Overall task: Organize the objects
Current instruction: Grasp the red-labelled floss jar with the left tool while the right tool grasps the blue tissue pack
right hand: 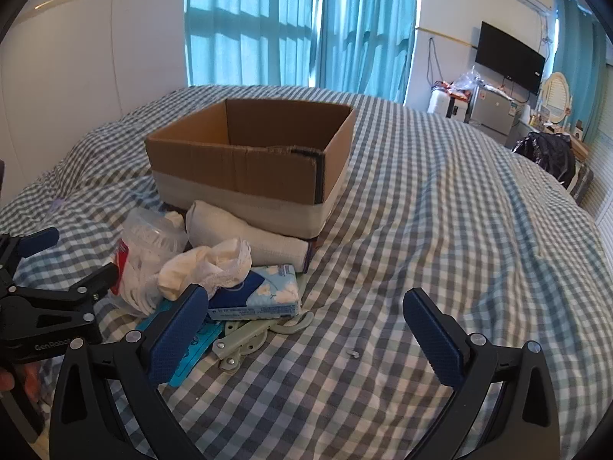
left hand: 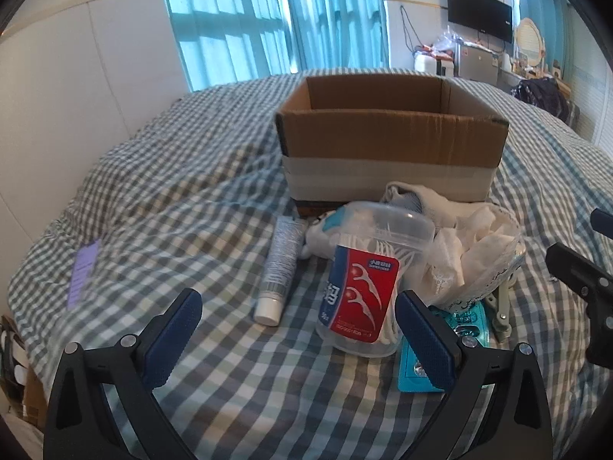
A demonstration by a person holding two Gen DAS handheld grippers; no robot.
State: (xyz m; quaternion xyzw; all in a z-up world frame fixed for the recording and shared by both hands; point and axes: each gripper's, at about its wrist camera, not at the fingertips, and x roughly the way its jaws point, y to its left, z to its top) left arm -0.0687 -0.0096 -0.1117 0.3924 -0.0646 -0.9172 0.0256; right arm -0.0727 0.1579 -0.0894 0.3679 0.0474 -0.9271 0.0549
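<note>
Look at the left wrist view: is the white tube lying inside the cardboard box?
No, the white tube lies on the checked bedspread in front of the cardboard box, outside its walls.

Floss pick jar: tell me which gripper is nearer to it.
Left. The left gripper is open right in front of the floss pick jar, one finger beside it. The right gripper is open too, farther right over bare checked bedding.

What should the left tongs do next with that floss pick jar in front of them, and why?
Probably ease the left tongs forward and slightly right, then close on the floss pick jar. They are open and empty, the jar stands upright just ahead between the pads, nearest of the pile, and the cardboard box behind it is open-topped.
</note>
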